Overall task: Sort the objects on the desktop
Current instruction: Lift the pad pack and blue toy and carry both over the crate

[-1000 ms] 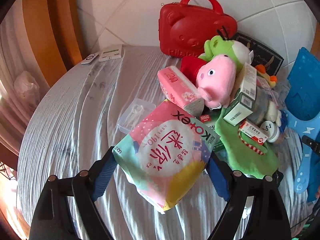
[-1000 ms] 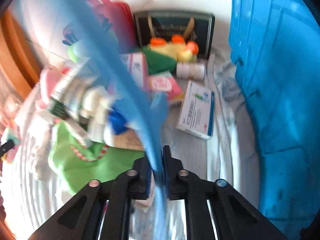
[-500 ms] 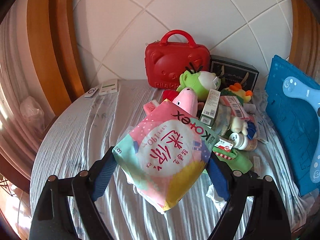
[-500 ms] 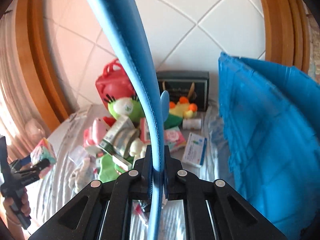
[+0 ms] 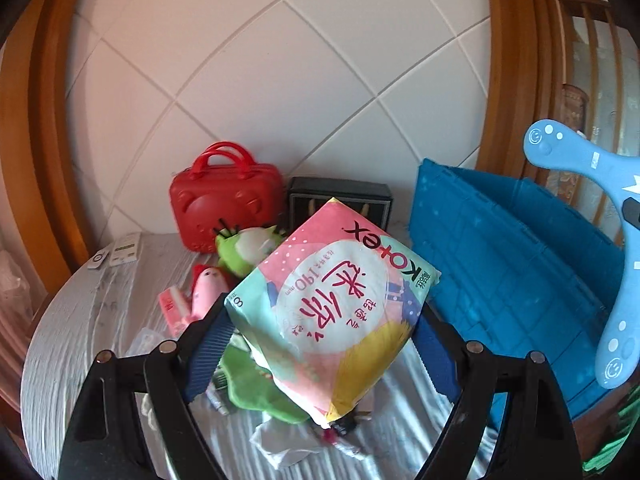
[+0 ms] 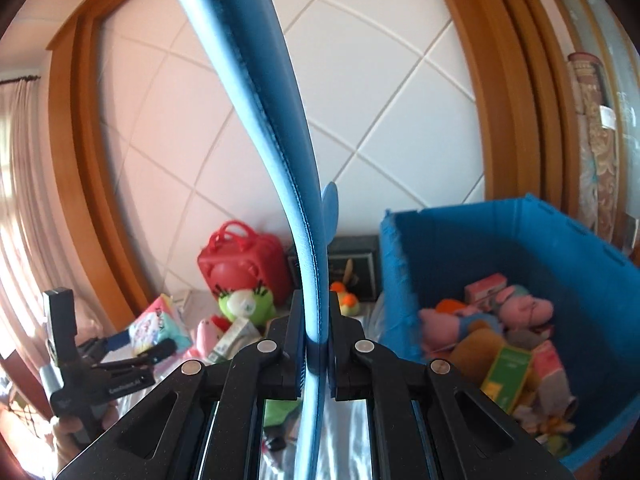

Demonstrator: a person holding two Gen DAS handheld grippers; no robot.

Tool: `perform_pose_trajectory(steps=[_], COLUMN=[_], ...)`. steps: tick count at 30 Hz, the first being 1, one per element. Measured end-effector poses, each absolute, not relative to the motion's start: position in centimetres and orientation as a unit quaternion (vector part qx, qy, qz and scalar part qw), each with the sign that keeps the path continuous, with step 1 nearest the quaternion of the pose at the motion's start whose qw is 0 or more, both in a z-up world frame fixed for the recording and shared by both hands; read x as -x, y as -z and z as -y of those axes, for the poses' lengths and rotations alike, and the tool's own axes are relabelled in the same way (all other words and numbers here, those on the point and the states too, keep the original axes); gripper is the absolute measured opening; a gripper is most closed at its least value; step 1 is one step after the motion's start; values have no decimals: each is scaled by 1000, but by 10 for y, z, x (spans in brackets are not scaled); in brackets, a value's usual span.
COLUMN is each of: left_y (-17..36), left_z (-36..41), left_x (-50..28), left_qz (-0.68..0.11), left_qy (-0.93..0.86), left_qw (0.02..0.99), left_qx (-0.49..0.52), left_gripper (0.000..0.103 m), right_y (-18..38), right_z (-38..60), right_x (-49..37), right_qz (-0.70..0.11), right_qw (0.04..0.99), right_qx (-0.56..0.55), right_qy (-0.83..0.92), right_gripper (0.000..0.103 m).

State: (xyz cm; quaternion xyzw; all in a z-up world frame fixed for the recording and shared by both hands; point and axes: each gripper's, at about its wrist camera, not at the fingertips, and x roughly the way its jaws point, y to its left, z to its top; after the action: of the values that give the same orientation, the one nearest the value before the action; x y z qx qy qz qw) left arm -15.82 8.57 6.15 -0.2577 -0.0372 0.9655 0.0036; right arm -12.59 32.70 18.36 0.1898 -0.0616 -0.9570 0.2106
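Both views are bright with daylight. In the right wrist view the light enters from the left, where the curtain (image 6: 16,208) is washed out to near white. The white tiled wall (image 5: 280,92) takes a warm pinkish cast toward its left side. The fisheye lens bends the wooden frame (image 5: 40,128) into curves, and the corners fall to black. The blue boomerang (image 6: 256,80) sits close to the lens and reads soft. Toys inside the blue bin (image 6: 472,240) are slightly blurred. The striped cloth (image 5: 80,320) gleams, with smeared glare along the bottom edge.
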Motion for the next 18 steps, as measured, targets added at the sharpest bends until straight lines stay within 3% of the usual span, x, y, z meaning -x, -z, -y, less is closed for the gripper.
perform_pose_trajectory(steps=[10, 18], left_y=[-118, -129], left_z=[-248, -371], left_x=[190, 209], left_qz=[15, -9], left_qy=[-967, -951], left_qw=[102, 166], left_qx=[235, 262], left_gripper=[85, 85], right_y=[-231, -203], right_z=[-459, -524], right_x=[137, 192], right_qz=[41, -11], right_qw=[115, 66], right_qx=[-145, -208], right_qy=[982, 976], right_gripper=[8, 8])
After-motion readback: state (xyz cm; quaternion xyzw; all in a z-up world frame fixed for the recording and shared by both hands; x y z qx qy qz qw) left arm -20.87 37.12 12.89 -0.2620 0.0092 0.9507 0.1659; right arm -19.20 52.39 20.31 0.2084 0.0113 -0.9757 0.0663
